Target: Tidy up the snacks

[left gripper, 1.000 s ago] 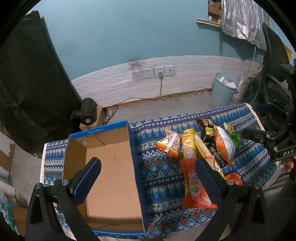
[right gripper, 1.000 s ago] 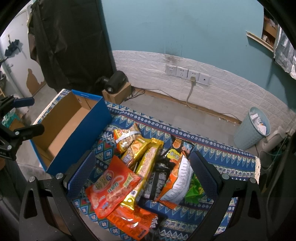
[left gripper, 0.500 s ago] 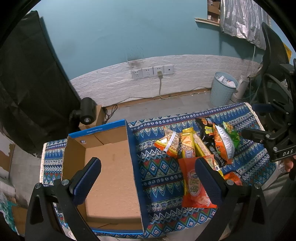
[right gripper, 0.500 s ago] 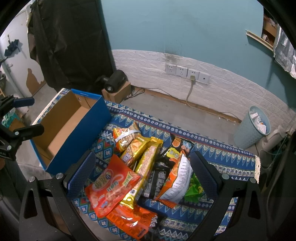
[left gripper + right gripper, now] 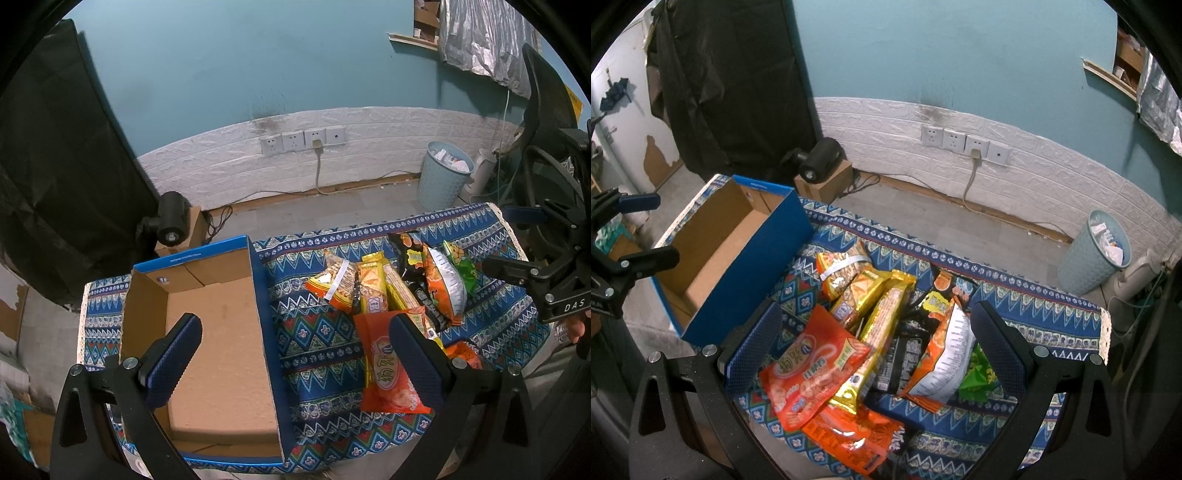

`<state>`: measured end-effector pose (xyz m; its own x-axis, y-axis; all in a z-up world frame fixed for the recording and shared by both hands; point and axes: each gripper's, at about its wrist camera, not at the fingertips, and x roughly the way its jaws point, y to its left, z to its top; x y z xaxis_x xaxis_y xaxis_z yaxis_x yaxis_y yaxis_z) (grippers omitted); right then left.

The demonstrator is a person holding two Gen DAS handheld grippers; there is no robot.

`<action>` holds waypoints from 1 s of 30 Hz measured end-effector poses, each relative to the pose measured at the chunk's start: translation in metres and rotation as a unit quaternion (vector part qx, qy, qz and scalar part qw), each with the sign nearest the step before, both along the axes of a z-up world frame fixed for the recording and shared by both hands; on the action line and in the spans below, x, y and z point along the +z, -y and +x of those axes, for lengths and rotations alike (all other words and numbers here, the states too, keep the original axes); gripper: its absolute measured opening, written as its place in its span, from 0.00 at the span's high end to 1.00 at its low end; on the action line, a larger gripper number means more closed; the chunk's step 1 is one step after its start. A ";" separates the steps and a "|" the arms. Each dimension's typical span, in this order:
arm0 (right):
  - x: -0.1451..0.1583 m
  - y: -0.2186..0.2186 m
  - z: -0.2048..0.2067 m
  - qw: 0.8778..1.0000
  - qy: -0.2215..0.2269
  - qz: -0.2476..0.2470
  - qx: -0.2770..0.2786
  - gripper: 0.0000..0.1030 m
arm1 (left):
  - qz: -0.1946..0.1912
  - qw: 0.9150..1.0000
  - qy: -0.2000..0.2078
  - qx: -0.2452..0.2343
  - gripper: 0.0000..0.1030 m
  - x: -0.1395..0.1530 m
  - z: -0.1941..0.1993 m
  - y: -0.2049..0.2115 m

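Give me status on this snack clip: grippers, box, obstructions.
Left gripper open, empty, over box. Right gripper open, empty, above snack pile. Box holds nothing; all snacks on the cloth. Nothing blocking.

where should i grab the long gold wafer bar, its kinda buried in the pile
Probably take the gold wafer bar across its narrow width near the middle, from above with the right hand-held gripper. It lies flat and long on top of the other packets, with its sides showing, so the fingers could close on the long edges.
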<state>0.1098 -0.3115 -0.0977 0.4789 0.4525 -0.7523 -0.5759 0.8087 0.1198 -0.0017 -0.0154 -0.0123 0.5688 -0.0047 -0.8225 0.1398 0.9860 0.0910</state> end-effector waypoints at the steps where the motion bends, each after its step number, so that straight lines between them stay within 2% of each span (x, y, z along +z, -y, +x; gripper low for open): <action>1: -0.001 0.001 -0.002 1.000 -0.001 0.000 -0.001 0.03 | 0.000 1.000 -0.001 0.000 0.01 0.000 0.001 0.000; 18: 0.002 0.014 0.007 1.000 -0.012 0.001 -0.007 0.03 | -0.005 1.000 -0.019 -0.007 0.01 -0.005 0.008 0.010; 22: 0.000 0.019 0.009 1.000 -0.014 -0.001 -0.013 0.03 | -0.011 0.999 -0.036 -0.009 0.01 -0.014 0.012 0.014; 30: -0.011 0.036 0.017 0.999 -0.027 -0.009 -0.037 0.03 | -0.029 0.995 -0.098 -0.009 0.01 -0.050 0.020 0.030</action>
<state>0.1265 -0.3478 -0.1089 0.4690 0.4030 -0.7859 -0.5073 0.8513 0.1338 0.0182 -0.0455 -0.0626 0.3965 -0.0631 -0.9159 0.1665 0.9860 0.0042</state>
